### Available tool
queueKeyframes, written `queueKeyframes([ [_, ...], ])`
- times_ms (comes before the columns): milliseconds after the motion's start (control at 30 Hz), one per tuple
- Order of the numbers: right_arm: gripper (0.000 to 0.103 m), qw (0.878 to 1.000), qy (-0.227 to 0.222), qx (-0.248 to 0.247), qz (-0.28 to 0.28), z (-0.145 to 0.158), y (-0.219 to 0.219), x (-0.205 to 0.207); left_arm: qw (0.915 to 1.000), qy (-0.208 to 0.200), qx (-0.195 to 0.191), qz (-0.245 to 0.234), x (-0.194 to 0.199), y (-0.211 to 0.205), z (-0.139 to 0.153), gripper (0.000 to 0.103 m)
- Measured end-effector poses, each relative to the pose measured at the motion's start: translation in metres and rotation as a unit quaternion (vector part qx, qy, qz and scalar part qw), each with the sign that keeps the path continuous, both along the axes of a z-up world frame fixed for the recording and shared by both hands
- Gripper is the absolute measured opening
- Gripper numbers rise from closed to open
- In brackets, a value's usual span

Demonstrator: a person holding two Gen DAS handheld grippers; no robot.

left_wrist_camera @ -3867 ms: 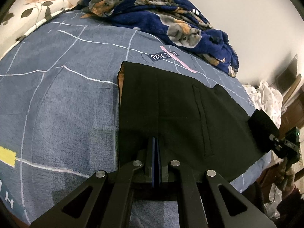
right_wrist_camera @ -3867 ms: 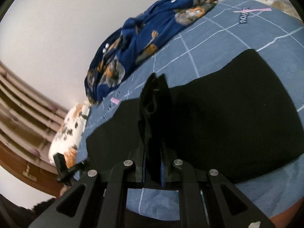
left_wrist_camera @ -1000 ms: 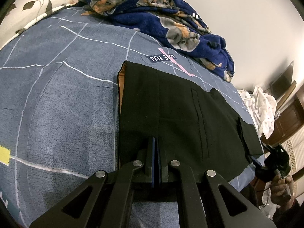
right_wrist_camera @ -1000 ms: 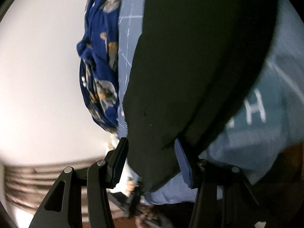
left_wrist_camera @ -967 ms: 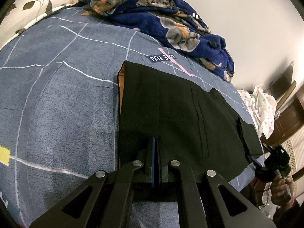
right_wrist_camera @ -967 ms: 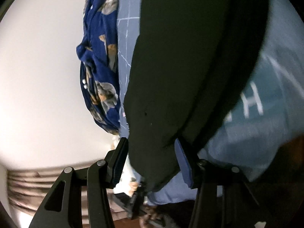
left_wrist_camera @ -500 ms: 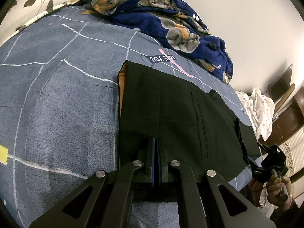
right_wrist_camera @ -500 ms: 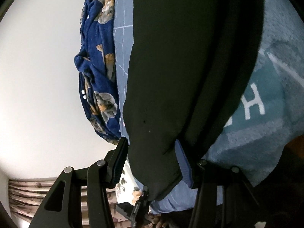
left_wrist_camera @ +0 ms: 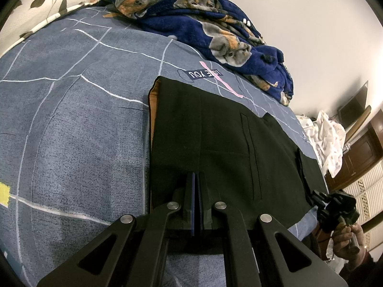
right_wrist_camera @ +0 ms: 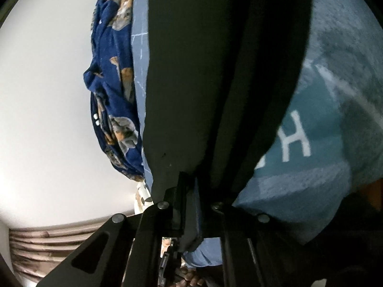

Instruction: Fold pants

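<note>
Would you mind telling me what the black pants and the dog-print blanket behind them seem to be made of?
The black pants look like a smooth woven fabric with a matte finish: they lie flat, with crisp edges and a neat stitched pocket line; the exact fibre cannot be told. The dog-print blanket looks like plush fleece: a fuzzy, deep pile bunched in soft, thick folds.

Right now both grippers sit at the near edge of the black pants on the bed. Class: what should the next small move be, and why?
Probably lift both ends together and carry the near edge toward the far edge. The left gripper is shut on the black pants, and the right gripper has its jaws shut on the other end. The pants lie flat on the blue bedspread, so the fold has not yet begun.
</note>
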State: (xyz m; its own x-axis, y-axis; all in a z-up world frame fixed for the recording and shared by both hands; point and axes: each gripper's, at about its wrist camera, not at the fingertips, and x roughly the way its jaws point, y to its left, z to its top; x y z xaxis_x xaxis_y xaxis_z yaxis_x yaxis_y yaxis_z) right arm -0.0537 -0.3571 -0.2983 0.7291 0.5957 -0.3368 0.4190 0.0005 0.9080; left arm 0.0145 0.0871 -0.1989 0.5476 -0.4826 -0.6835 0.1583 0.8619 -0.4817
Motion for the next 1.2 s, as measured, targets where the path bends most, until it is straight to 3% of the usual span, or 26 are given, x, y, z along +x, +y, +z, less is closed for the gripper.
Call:
queueKeyframes([
  [367, 0.003, 0.998, 0.0, -0.028, 0.053, 0.011, 0.01, -0.007, 1.0, 0.0, -0.002, 0.0, 0.0, 0.0, 0.0, 0.006],
  [467, 0.007, 0.999, -0.022, -0.012, 0.046, 0.012, 0.007, -0.006, 1.0, 0.0, -0.003, 0.0, 0.0, 0.001, 0.0, 0.006],
  [733, 0.01, 1.0, 0.006, 0.003, 0.008, 0.001, -0.006, -0.007, 1.0, 0.0, -0.004, 0.0, 0.0, 0.002, 0.0, 0.006],
  [833, 0.016, 1.0, 0.004, -0.007, -0.003, 0.003, -0.005, -0.005, 1.0, 0.001, -0.006, 0.0, 0.0, 0.0, 0.0, 0.006],
  [967, 0.033, 1.0, -0.007, 0.003, -0.019, 0.006, -0.003, -0.001, 1.0, 0.001, -0.009, 0.001, 0.0, 0.001, 0.0, 0.006],
  [1200, 0.048, 1.0, -0.017, -0.009, -0.016, 0.014, 0.002, 0.008, 0.9999, 0.001, -0.011, 0.001, 0.001, 0.002, 0.0, 0.006],
])
